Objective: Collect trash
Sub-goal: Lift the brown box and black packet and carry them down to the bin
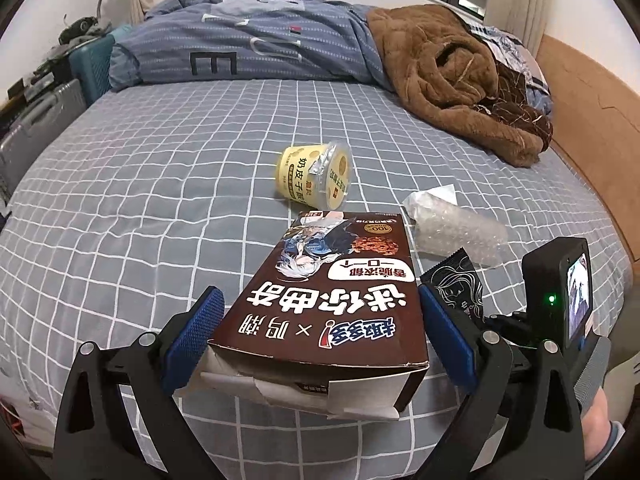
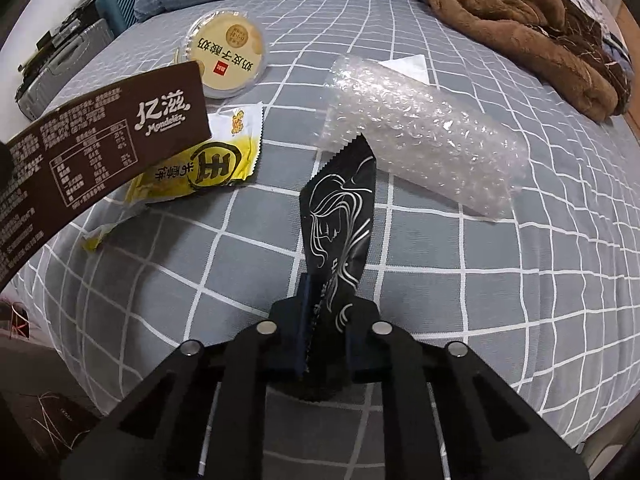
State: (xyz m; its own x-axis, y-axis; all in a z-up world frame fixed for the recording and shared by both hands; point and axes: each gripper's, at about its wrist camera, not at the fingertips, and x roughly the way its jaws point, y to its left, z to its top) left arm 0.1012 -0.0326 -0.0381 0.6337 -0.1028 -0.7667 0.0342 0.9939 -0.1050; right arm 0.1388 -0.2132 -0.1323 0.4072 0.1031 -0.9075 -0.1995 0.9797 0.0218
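My left gripper (image 1: pixel 320 296) is shut on a brown cookie box (image 1: pixel 332 280). Its blue pads press the box's two long sides and hold it above the checked bed sheet (image 1: pixel 140 200). The box (image 2: pixel 100 152) also juts in from the left of the right wrist view. My right gripper (image 2: pixel 328 300) is shut on a black snack wrapper (image 2: pixel 340 216), which sticks up between its pads. On the sheet lie a yellow yogurt cup (image 2: pixel 228 54) on its side, a roll of bubble wrap (image 2: pixel 424 136), a yellow wrapper (image 2: pixel 200 168) and a white tissue (image 2: pixel 408 66).
A brown fleece blanket (image 1: pixel 452 76) and a blue duvet (image 1: pixel 240 40) are piled at the far end of the bed. Suitcases (image 1: pixel 36 128) stand past the left edge. A wooden headboard (image 1: pixel 592 120) runs along the right side.
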